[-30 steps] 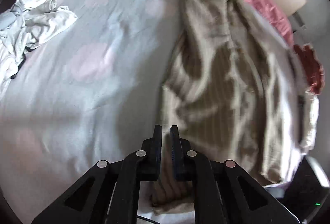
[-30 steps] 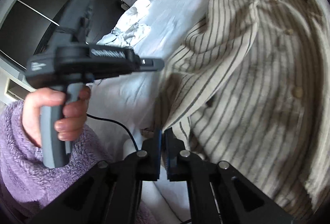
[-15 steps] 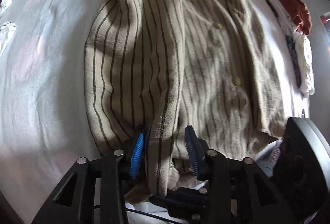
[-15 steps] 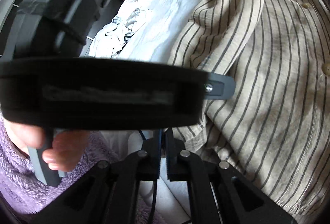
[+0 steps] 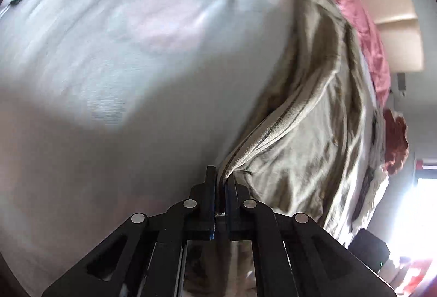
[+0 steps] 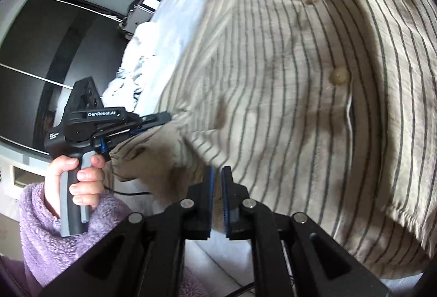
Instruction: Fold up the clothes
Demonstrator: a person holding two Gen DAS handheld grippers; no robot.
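Observation:
A beige striped button shirt (image 6: 300,84) lies on the bed; it also shows in the left wrist view (image 5: 314,116). My left gripper (image 5: 221,176) is shut on the shirt's lower left edge, which rises in a taut fold from its jaws. It also shows in the right wrist view (image 6: 153,119), held by a hand in a purple sleeve. My right gripper (image 6: 217,174) is shut with a narrow slit between the pads, over the shirt's hem; I see no cloth between its pads.
The pale bedsheet (image 5: 123,78) spreads to the left. A heap of white clothes (image 6: 136,70) lies at the far side. Pink bedding (image 5: 366,32) and a rust-red garment (image 5: 396,138) lie beyond the shirt. Dark wardrobe doors (image 6: 41,56) stand past the bed.
My left gripper was open around the shirt's edge half a second ago; it has shut on it and pulled it out leftward. The right gripper stays shut near the hem.

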